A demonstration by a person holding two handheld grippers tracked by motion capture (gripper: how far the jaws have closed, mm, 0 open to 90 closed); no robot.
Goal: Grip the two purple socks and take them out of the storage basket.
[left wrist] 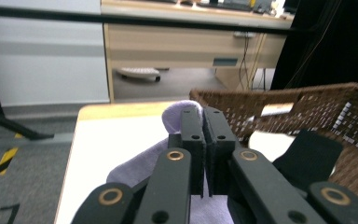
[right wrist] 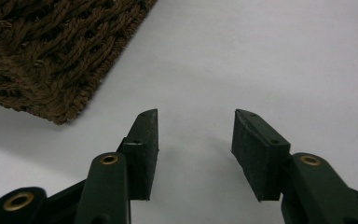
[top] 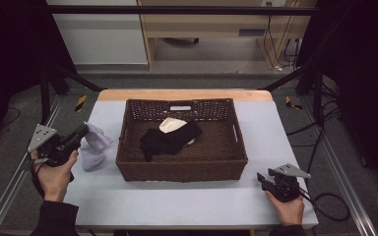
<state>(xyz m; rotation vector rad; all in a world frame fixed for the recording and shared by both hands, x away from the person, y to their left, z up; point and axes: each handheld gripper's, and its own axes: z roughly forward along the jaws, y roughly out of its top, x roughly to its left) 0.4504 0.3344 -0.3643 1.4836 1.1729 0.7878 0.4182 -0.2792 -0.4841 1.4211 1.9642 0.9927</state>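
Observation:
My left gripper point(top: 83, 129) is at the table's left side, shut on a lavender cloth point(top: 96, 145) that hangs and bunches down onto the table beside the basket. In the left gripper view the jaws point(left wrist: 204, 116) stand pressed together with the lavender cloth point(left wrist: 135, 163) pinched at their tips. A brown wicker basket point(top: 182, 169) sits mid-table with a black garment point(top: 170, 137) and a cream piece point(top: 170, 124) inside. My right gripper point(top: 261, 178) rests near the table's front right, open, its jaws point(right wrist: 196, 126) apart over bare tabletop with nothing between them.
The pale tabletop point(top: 177, 206) has bare room in front of the basket and to its right. The basket's corner point(right wrist: 51, 56) lies just left of the right gripper. A metal frame and cables point(top: 325, 206) flank the table.

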